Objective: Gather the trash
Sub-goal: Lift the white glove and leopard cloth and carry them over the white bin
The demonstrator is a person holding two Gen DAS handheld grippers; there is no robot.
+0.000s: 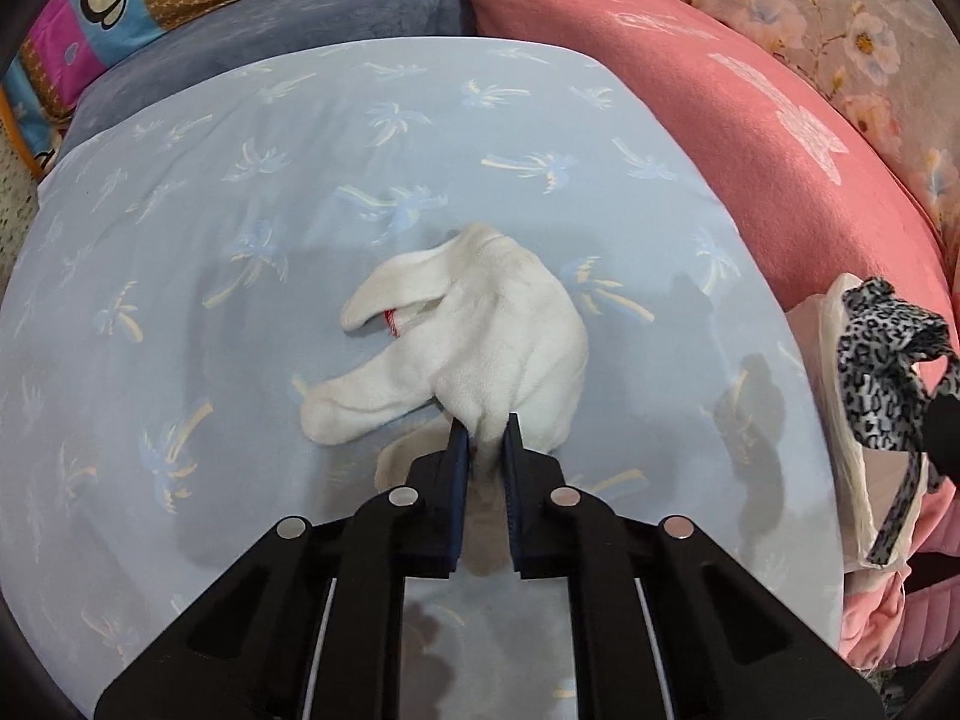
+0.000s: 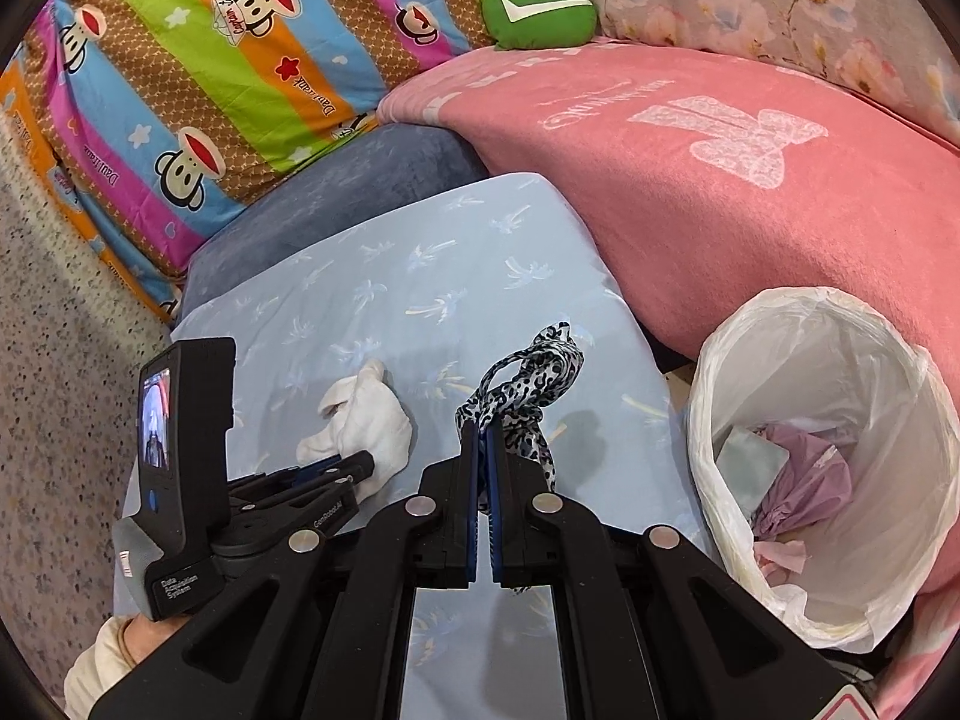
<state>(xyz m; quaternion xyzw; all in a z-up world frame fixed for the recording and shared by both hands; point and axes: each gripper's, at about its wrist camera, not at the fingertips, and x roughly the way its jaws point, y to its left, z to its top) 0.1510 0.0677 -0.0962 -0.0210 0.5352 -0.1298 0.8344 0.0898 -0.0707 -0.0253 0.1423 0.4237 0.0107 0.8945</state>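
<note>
Left gripper [image 1: 485, 427] is closed on a white sock [image 1: 480, 330], pinching the near edge of the cloth between its blue-padded fingers [image 1: 459, 450]. Most of the sock lies bunched on the pale blue sheet [image 1: 240, 240] just beyond the fingertips, with two lobes pointing left and a bit of red stitching showing in a fold. In the right wrist view the same gripper [image 2: 360, 465] and sock [image 2: 366, 420] sit to the left, with the handle's small screen [image 2: 155, 417] upright beside them.

Right gripper [image 2: 482, 429] is shut almost fully on a leopard-print strap [image 2: 528, 384], a black-and-white looped band that rises from the tips and also trails down on the right side of the fingers. It is held above the sheet, left of the bin [image 2: 828, 456].

That bin stands at the right, at the sheet's edge, lined with a white bag [image 2: 708, 396] and holding a purple bag [image 2: 810, 480], a grey card and pink scraps. A pink blanket [image 2: 690, 180] lies behind it. Farther off are a striped monkey-print quilt [image 2: 198, 90], a grey-blue cushion [image 2: 336, 186] and a green cushion [image 2: 540, 12].
</note>
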